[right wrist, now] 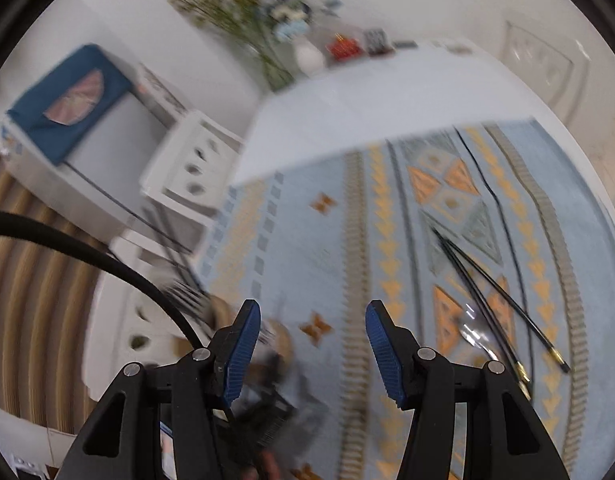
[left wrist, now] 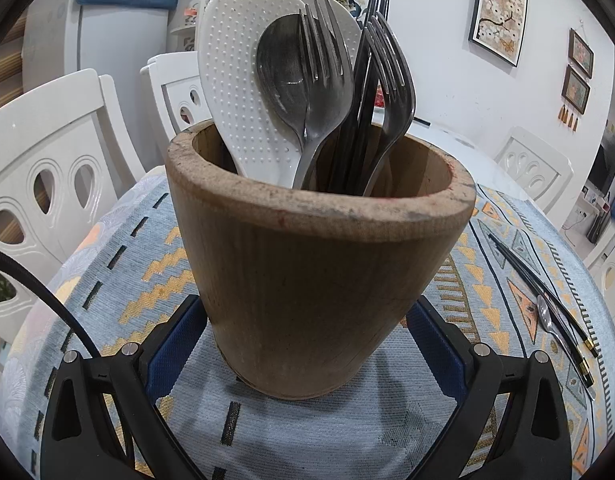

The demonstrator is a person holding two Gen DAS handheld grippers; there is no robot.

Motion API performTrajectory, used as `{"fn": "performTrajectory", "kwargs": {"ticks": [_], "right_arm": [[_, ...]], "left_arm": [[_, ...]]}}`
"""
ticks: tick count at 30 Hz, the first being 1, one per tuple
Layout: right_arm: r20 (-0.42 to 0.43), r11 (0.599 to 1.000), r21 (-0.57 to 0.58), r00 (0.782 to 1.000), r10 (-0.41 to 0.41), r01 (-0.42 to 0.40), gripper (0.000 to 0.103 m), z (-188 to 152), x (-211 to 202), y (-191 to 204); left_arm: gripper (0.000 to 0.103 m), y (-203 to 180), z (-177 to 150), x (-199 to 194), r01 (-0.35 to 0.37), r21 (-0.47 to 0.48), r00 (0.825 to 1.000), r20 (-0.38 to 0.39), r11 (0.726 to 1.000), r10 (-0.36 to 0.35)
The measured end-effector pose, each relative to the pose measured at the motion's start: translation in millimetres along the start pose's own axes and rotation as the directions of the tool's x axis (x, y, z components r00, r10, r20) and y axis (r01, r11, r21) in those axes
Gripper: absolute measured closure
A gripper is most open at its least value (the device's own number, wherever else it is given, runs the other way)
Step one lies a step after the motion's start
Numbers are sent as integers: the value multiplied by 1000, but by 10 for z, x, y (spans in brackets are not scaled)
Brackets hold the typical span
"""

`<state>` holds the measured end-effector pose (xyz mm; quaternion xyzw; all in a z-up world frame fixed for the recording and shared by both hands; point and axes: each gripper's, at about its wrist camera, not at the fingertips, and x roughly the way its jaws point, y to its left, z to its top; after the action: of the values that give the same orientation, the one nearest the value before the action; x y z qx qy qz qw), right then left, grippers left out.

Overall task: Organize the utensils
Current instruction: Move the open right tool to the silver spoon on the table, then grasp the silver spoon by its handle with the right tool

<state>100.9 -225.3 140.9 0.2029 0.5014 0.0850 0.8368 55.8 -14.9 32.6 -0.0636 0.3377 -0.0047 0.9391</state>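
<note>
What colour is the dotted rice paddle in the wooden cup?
White; the rice paddle shows best in the left wrist view, standing in the wooden cup.

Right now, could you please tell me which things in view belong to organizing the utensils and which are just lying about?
Belongs to the job:
- wooden holder, gripped by the left claw
- forks, large spoon and white rice paddle standing in it
- black chopsticks and small spoon on the tablecloth
- right claw, open and empty

Just lying about:
- white chairs
- flower vase
- framed pictures

Two forks (left wrist: 327, 52), two spoons (left wrist: 281, 68), one cup (left wrist: 307, 280)
</note>
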Motion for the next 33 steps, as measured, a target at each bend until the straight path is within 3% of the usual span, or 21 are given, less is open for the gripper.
{"fn": "performTrajectory", "kwargs": {"ticks": [5, 11, 16, 20, 24, 30, 33], "right_arm": [[-51, 994, 31, 993, -108, 109, 50, -156, 54, -338], [-42, 956, 14, 956, -291, 292, 50, -196, -69, -781], [-3, 938, 12, 938, -347, 347, 51, -138, -174, -1030], [-19, 945, -44, 946, -325, 324, 65, -120, -25, -1012], [-108, 970, -87, 966, -235, 227, 76, -160, 322, -1027], [-241, 980, -84, 950, -197, 182, 79, -148, 781, -1255], [-245, 973, -118, 943, -224, 201, 79, -136, 828, -1266]], "left_arm": [[4, -2, 4, 0, -1, 1, 1000, -2, 1000, 1], [3, 37, 11, 65, 2, -7, 1000, -22, 1000, -2], [3, 19, 15, 87, -6, 0, 1000, -24, 1000, 6], [3, 6, 20, 98, -13, 6, 1000, -26, 1000, 14], [3, -6, 28, 110, -16, 7, 999, -28, 1000, 16], [3, -6, 25, 110, -29, 2, 999, -24, 1000, 29], [3, -2, 26, 115, -34, -1, 999, -26, 999, 34]]}}
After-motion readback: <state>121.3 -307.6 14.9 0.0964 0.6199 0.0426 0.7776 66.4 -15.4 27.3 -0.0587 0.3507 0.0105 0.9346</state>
